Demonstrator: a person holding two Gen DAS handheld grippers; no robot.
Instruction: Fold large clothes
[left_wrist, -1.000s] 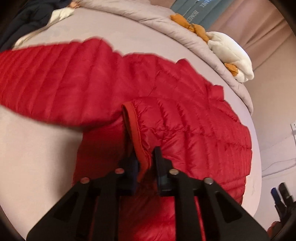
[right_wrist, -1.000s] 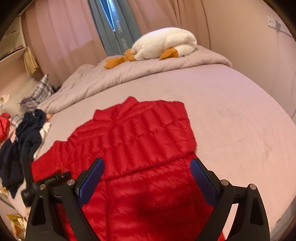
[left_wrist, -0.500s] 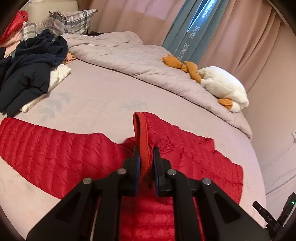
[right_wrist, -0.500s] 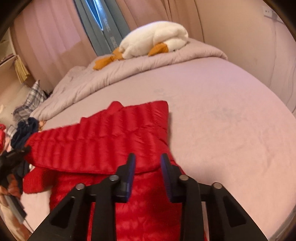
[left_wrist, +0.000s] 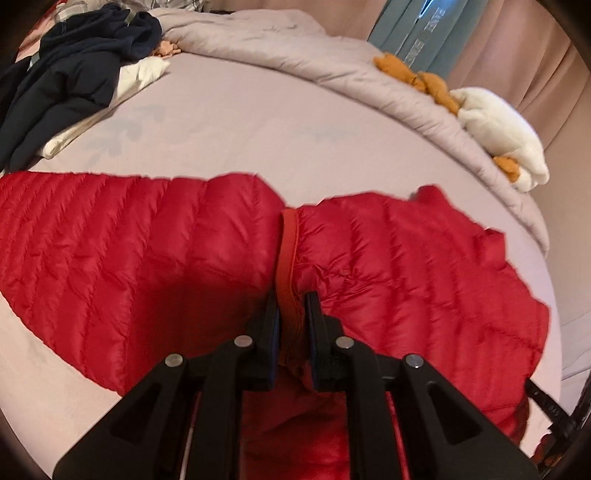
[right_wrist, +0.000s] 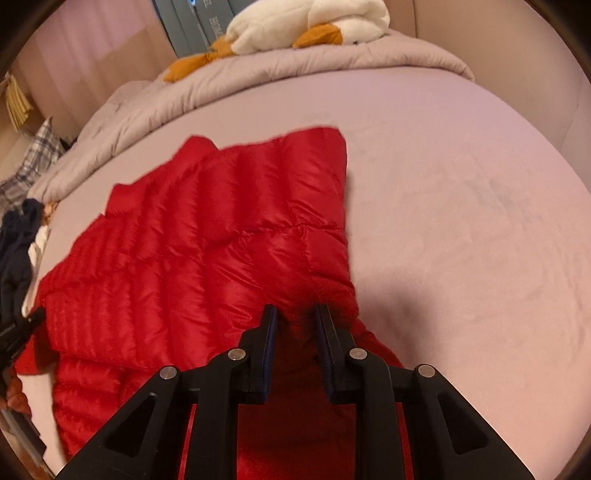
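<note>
A red quilted down jacket (left_wrist: 147, 251) lies spread on the bed, with one part folded over the body (right_wrist: 207, 229). My left gripper (left_wrist: 291, 299) has the sleeve's darker red cuff band (left_wrist: 288, 243) between its pads. Its jaws are easing open a little, though the cuff still stands up out of them. My right gripper (right_wrist: 295, 312) is down at the jacket's near right edge. Its jaws are closing, and puffy red fabric is bunched between the pads.
A pile of dark navy clothes (left_wrist: 66, 74) and a white garment (left_wrist: 140, 72) lie at the far left of the bed. A grey duvet (left_wrist: 295, 48) and a white plush goose (right_wrist: 306, 22) lie along the far side. Bare sheet (right_wrist: 461, 203) stretches to the jacket's right.
The right gripper's jaws went from wide open to nearly closed as it sank onto the jacket's edge. The left gripper carried the cuff across and lowered it over the jacket.
</note>
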